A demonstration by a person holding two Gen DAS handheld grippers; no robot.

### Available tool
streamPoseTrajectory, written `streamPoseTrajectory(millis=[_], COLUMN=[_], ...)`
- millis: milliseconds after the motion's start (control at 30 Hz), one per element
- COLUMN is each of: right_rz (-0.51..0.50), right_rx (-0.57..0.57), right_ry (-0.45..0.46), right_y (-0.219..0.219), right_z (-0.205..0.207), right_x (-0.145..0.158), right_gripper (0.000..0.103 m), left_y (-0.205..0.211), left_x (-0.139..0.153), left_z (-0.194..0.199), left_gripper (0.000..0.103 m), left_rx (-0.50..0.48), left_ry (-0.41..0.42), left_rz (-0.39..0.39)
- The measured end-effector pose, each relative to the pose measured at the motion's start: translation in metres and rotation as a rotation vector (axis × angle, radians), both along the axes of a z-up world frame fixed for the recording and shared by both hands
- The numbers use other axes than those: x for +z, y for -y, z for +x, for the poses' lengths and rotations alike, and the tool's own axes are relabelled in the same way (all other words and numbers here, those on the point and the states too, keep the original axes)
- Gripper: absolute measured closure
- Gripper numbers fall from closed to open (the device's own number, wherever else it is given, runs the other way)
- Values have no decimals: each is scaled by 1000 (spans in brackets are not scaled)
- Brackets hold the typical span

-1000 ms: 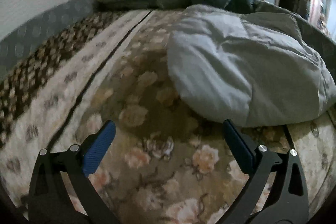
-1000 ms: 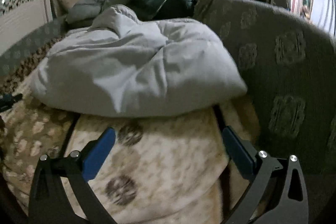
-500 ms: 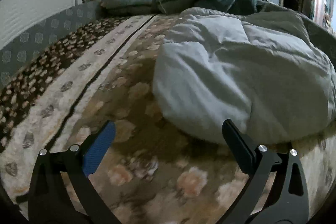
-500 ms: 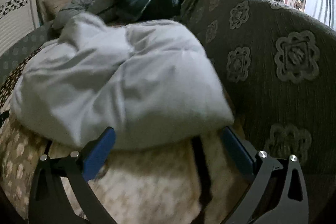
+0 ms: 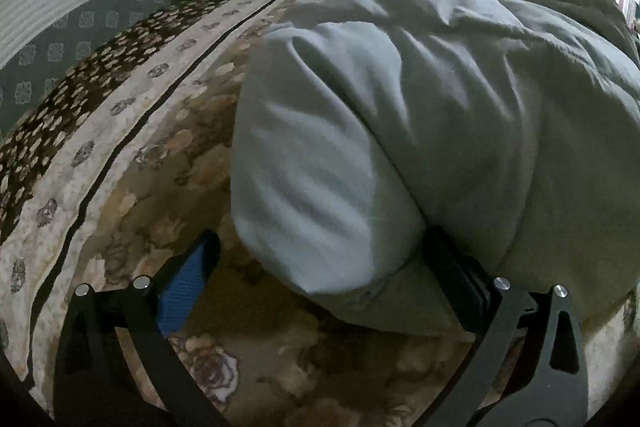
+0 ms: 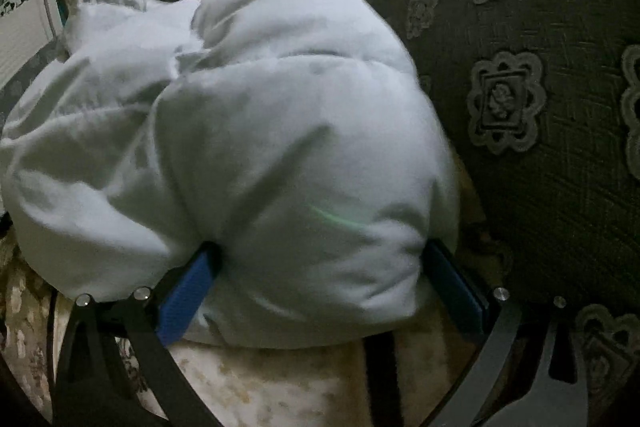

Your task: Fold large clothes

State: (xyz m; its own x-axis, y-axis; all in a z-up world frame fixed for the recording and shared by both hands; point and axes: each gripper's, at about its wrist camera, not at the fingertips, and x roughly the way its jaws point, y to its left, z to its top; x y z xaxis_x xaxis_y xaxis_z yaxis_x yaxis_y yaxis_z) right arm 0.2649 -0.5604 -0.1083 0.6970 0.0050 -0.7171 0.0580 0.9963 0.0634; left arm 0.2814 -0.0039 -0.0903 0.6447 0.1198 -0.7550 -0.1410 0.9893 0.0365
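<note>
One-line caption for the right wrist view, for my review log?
Right gripper, open, pushed into the near end of a puffy pale jacket lying on a floral bedspread, fingers pressing its sides.

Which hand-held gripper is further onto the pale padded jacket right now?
Right. The right hand-held gripper has both fingers open around the pale padded jacket. The left hand-held gripper is open at its corner, only one finger touching.

Right gripper spread wide, puffy pale jacket bulging between fingers.
</note>
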Motion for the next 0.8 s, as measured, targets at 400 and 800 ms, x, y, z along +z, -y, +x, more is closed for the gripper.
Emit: streamPoseTrajectory(millis=[400, 800], right_rz=[313, 264], right_rx=[83, 179], right_ry=[-79, 43], right_y=[17, -13], right_z=[4, -48], right_x=[-23, 34], right_gripper=[44, 87], left_y=[6, -6], left_x=[9, 70], left_z=[-21, -66], left_gripper=[34, 95], left_rx=[-34, -113], left_ry=[1, 87], left_rz=[-36, -69])
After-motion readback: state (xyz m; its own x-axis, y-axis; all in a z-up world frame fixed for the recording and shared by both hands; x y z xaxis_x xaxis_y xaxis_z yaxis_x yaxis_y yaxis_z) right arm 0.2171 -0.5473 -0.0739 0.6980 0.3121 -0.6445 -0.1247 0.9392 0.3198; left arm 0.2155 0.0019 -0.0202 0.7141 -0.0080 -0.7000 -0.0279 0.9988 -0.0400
